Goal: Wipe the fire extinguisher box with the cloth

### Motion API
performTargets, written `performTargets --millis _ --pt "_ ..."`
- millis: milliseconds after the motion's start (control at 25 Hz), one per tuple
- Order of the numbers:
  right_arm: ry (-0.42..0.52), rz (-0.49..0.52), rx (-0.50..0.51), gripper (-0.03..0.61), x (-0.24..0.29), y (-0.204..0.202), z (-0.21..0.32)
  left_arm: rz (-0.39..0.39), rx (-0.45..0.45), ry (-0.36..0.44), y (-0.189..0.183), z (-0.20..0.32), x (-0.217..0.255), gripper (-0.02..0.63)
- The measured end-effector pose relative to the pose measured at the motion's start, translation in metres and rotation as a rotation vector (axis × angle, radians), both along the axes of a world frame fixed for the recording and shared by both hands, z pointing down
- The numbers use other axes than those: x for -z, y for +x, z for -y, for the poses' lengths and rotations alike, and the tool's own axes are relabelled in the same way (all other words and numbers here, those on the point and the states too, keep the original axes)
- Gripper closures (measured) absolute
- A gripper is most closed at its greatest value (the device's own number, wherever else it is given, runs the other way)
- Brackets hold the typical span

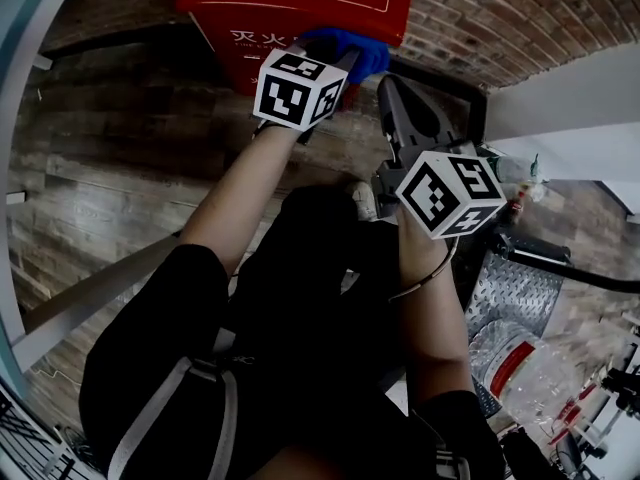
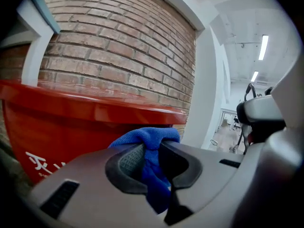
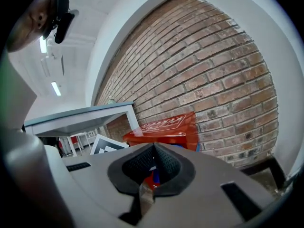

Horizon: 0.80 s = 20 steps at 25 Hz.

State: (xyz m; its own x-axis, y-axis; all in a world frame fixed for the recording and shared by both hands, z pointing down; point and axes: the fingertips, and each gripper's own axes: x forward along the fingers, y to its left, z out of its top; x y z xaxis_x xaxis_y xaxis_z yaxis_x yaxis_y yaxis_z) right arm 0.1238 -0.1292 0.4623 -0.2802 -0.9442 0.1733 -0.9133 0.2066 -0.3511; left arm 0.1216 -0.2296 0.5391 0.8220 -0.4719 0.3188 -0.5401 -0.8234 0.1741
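Cloth (image 2: 151, 137), blue, is pinched in the left gripper (image 2: 153, 151) and held against the red fire extinguisher box (image 1: 300, 3) for wiping. The right gripper (image 3: 153, 151), jaws together and empty, hangs clear to its right.

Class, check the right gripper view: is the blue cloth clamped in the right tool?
No: the right tool is closed on nothing, while the blue cloth sits pinched in the left tool.

Grey claws with marker cubes, black clothing behind them.
The left gripper (image 1: 340, 63) and right gripper (image 1: 395, 93) have grey shells and black ribbed pads (image 2: 129, 161). Behind each claw sits a white cube (image 1: 298, 90) with black square markers. Further back are black short sleeves (image 1: 170, 308), a thin wrist cord (image 1: 425, 280) and a grey strap (image 1: 150, 418).
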Motion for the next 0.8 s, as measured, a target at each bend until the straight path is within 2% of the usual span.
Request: performTargets --millis 360,640,720,800 --pt "-0.021 -0.031 0.139 0.563 -0.01 -0.047 0.022 0.074 0.158 0.019 -0.083 0.04 -0.015 0.54" --pt "-0.043 -0.028 0.156 0.563 -0.019 -0.057 0.029 0.088 0.309 0.072 -0.154 0.075 -0.004 0.54" --pt "-0.044 -0.03 0.156 0.563 -0.018 -0.057 0.031 0.083 0.373 0.07 -0.18 0.089 -0.003 0.54" --pt "-0.043 -0.022 0.155 0.563 -0.018 -0.058 0.032 0.075 0.398 0.054 -0.199 0.1 -0.003 0.54"
